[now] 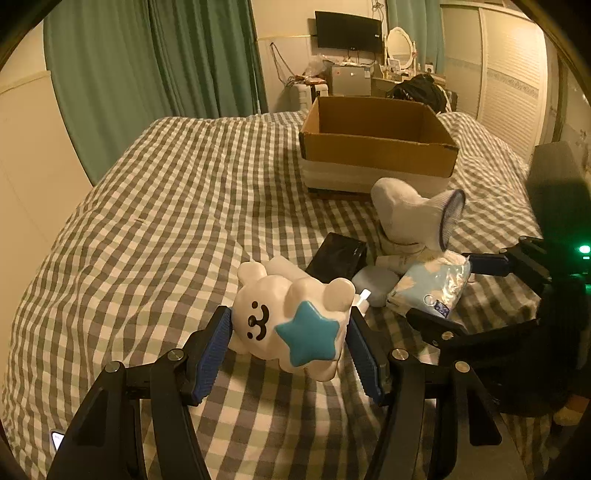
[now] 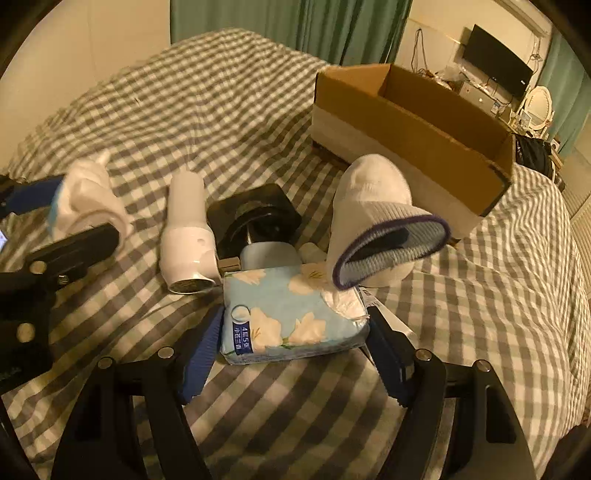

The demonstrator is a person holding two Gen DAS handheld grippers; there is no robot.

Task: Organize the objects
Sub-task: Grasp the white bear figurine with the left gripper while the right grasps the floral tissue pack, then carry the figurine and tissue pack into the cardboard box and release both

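My left gripper (image 1: 290,332) is shut on a white bear figure with a blue star (image 1: 291,328), its pads pressing both sides; the figure also shows blurred in the right wrist view (image 2: 88,199). My right gripper (image 2: 291,334) is closed around a blue flowered tissue pack (image 2: 291,317), also seen from the left wrist (image 1: 432,284). A white sock with a purple rim (image 2: 373,221) stands behind the pack. An open cardboard box (image 1: 376,147) sits further back on the checked bed.
A white cylinder bottle (image 2: 188,236), a black square object (image 2: 255,218) and a pale grey pad (image 2: 269,256) lie beside the tissue pack. Green curtains (image 1: 147,66), a desk with a monitor (image 1: 347,31) and a wardrobe stand beyond the bed.
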